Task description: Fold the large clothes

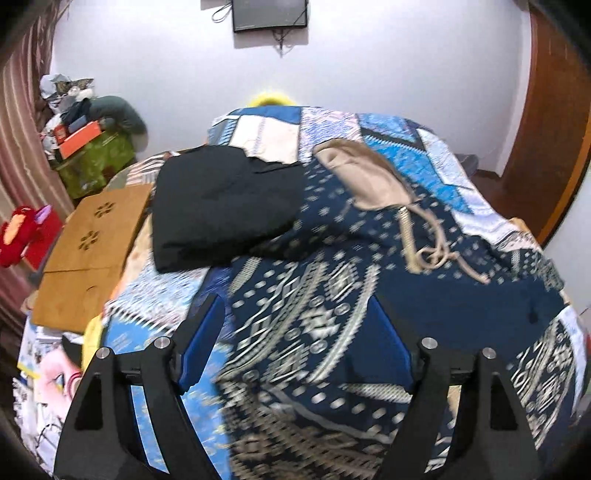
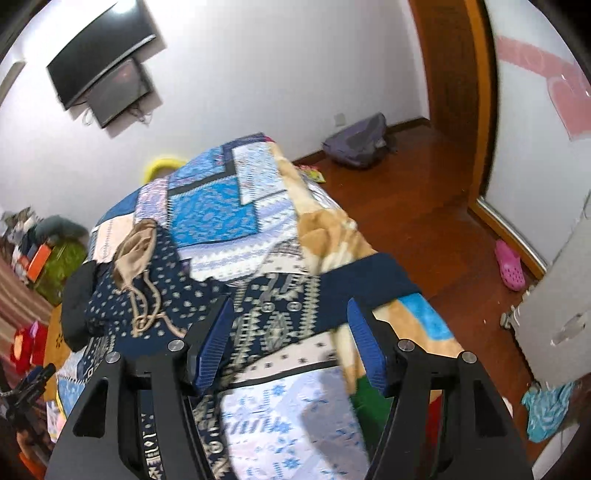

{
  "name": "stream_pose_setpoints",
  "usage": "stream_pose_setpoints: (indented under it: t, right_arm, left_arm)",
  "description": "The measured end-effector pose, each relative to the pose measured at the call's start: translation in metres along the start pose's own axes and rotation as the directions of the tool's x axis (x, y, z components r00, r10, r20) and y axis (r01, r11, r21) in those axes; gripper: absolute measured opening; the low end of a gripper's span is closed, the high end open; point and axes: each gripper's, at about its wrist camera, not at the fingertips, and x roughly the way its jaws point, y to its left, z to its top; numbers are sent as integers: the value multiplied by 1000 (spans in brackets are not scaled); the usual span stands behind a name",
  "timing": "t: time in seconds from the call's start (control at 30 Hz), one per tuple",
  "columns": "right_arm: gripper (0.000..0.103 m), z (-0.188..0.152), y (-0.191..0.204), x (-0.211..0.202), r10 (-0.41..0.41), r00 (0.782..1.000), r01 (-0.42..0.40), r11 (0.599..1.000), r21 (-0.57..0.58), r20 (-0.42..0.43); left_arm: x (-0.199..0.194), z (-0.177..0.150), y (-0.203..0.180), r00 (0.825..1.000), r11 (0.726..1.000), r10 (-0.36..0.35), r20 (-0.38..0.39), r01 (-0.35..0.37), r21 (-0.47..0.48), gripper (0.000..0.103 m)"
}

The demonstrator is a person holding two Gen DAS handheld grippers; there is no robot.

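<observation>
Through the left wrist, you are hovering your left gripper (image 1: 295, 332), spread wide, over the navy patterned garment (image 1: 314, 314), lying unfolded beside an already folded black garment (image 1: 221, 206). Through the right wrist, your right gripper (image 2: 288, 343) is gaping, gripping nothing, above its right edge on the bed (image 2: 221, 206).

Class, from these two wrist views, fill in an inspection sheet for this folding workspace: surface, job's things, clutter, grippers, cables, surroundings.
Surface: bed under a blue patchwork quilt.
Job's things: navy patterned garment spread across the quilt, beige lining and drawstring showing; black garment lying folded beside it, overlapping its edge.
Clutter: wooden board at the bed's left; red toy; green box piled with items.
Grippers: left gripper open over the navy garment; right gripper open, holding nothing.
Cables: cords hanging below the wall screen.
Surroundings: wooden floor, backpack, pink clog, doorframe.
</observation>
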Motion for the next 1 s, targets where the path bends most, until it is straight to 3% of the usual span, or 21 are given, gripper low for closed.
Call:
stream_pose_setpoints:
  t: [0.23, 0.47, 0.53, 0.6, 0.73, 0.87, 1.0]
  right_arm:
    - [60, -3, -56, 54, 42, 989, -16, 983, 183, -138]
    - [60, -8, -98, 110, 147, 965, -44, 906, 421, -217]
    - [55, -9, -104, 120, 143, 968, -35, 892, 450, -208]
    - [38, -6, -105, 125, 107, 972, -4, 896, 443, -207]
    - [12, -2, -103, 130, 55, 979, 32, 910, 414, -197]
    - [6, 6, -88, 111, 10, 990, 37, 943, 330, -139]
    - [5, 23, -71, 83, 29, 997, -11, 964, 264, -67]
  left_arm:
    - [27, -2, -33, 997, 998, -53, -57, 54, 19, 79]
    - [48, -19, -43, 993, 998, -32, -116, 39, 56, 79]
    - [51, -23, -42, 992, 997, -19, -124, 27, 68, 78]
    - [53, -26, -41, 991, 997, -8, -132, 17, 73, 79]
    - [55, -30, -36, 989, 998, -5, -145, 14, 65, 79]
    - [55, -31, -34, 989, 998, -5, -148, 14, 58, 79]
    - [52, -31, -33, 990, 998, -5, -144, 13, 56, 79]
